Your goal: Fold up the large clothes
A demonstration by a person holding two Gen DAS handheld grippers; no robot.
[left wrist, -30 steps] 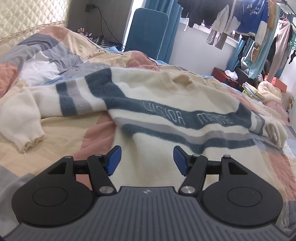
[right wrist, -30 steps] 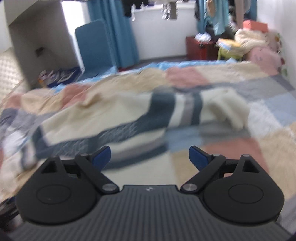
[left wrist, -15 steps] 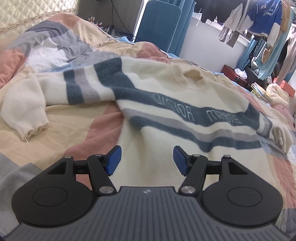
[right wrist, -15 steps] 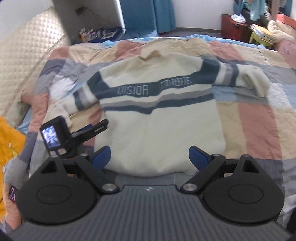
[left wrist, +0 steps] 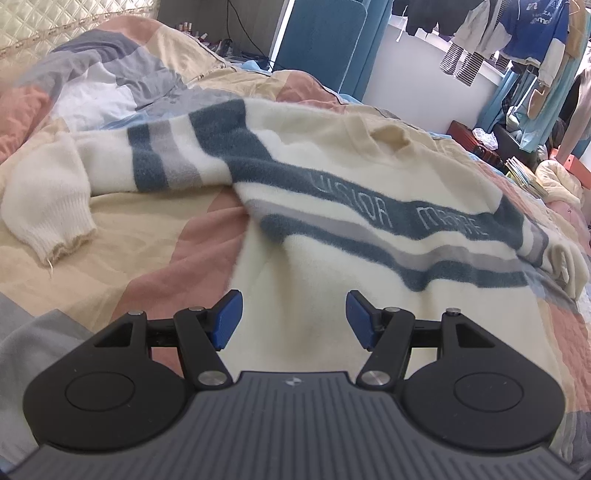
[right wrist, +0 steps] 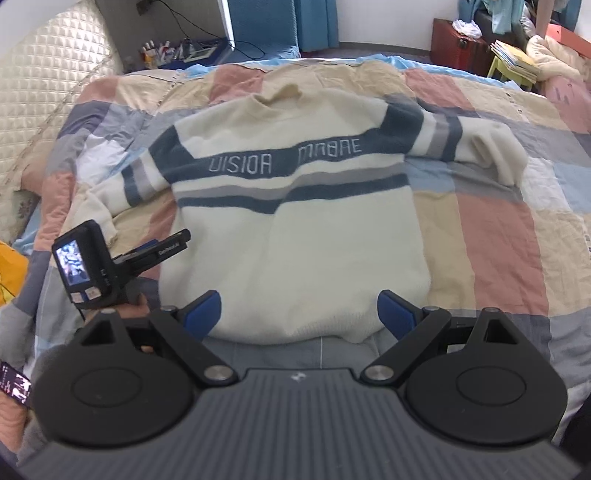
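A cream sweater (right wrist: pixel 295 254) with blue and grey stripes and lettering across the chest lies flat on the patchwork bed, hem toward me, both sleeves spread out to the sides. My right gripper (right wrist: pixel 299 314) hangs open above the hem, nothing between its blue pads. My left gripper (left wrist: pixel 293 319) is open over the sweater's (left wrist: pixel 332 258) lower left side, its jaws empty. The left sleeve cuff (left wrist: pixel 59 236) rests on the quilt at far left. In the right wrist view the left gripper's body and small screen (right wrist: pixel 83 273) show at the sweater's left edge.
The patchwork quilt (right wrist: pixel 491 236) covers the whole bed. A quilted headboard (right wrist: pixel 40 74) stands at left. Beyond the bed are a blue panel (left wrist: pixel 321 40), a red box (right wrist: pixel 458 40), stacked books (right wrist: pixel 513 59) and hanging clothes (left wrist: pixel 528 26).
The right gripper swung from the right sleeve area to a higher, centred view above the hem. The left gripper has tipped slightly and stays over the sweater's lower left. Both stay open.
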